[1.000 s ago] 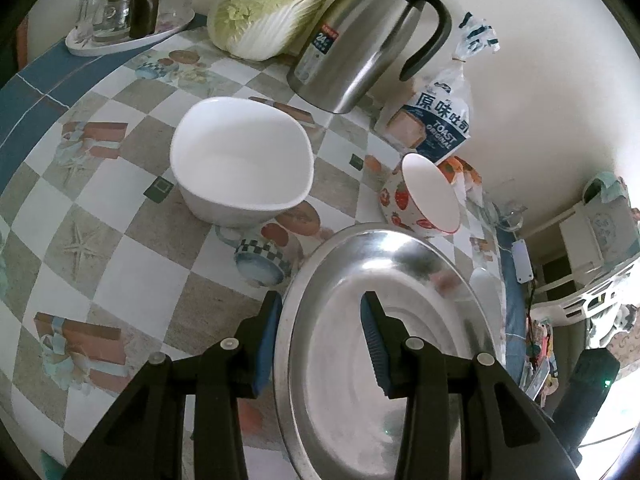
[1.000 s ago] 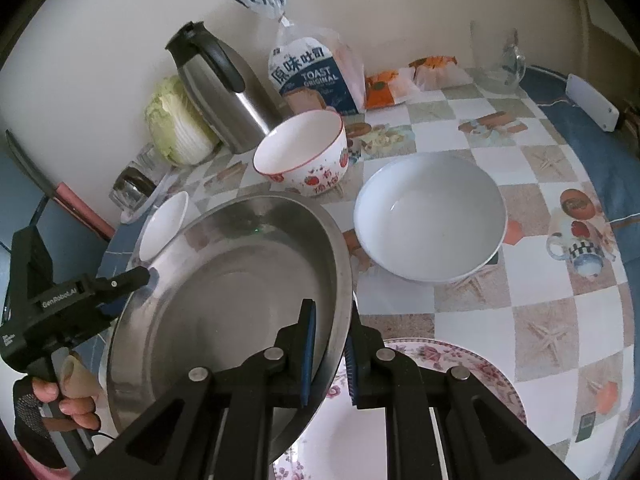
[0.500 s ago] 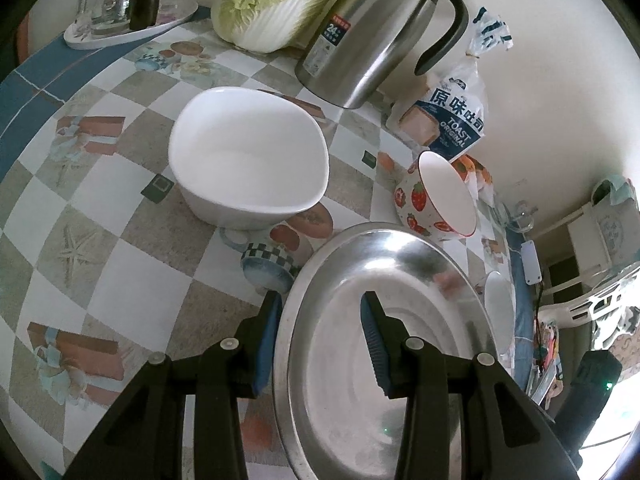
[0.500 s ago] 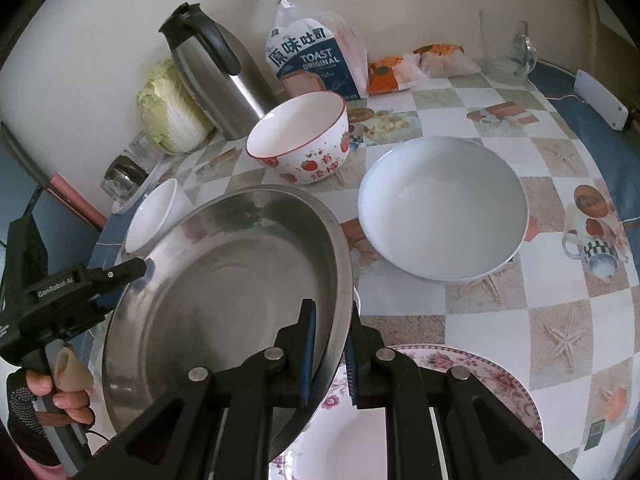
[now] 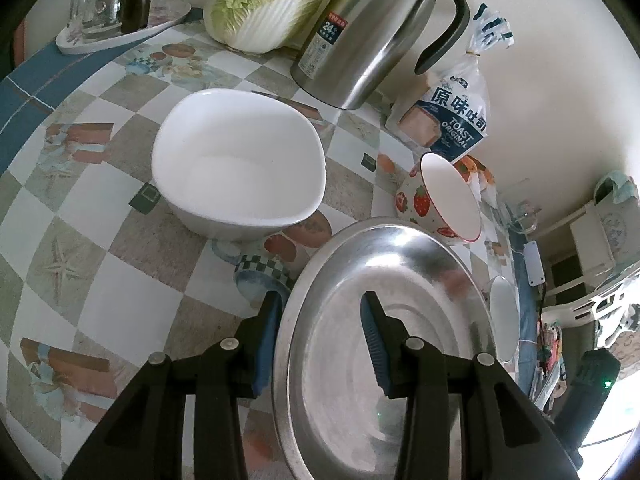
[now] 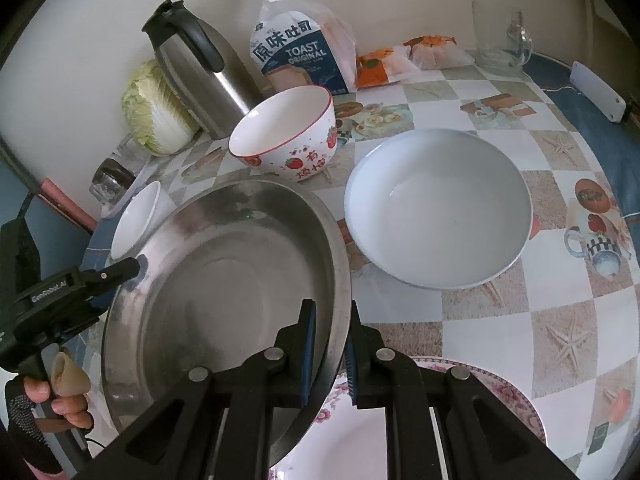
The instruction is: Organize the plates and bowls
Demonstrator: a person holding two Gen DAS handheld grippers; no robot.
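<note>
Steel plate [image 6: 224, 280] hangs tilted above the worktop [image 6: 560, 320], right tongs [image 6: 330, 344] clamped on its rim, left tongs [image 5: 320, 340] straddling the opposite rim, not pressing. Bread bag [image 6: 296, 52] reads "TOAST ORIGINAL"; jug [image 5: 360, 36] label unreadable.

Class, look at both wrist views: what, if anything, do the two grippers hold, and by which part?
Both straddle the steel basin's rim, on opposite sides. The right gripper is clamped on the rim; the left gripper has one finger inside and one outside, but its contact cannot be told.

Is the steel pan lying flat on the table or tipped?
Tipped. The steel pan is held by its rim in the right gripper, with that edge raised over the floral plate; its inside is empty.
</note>
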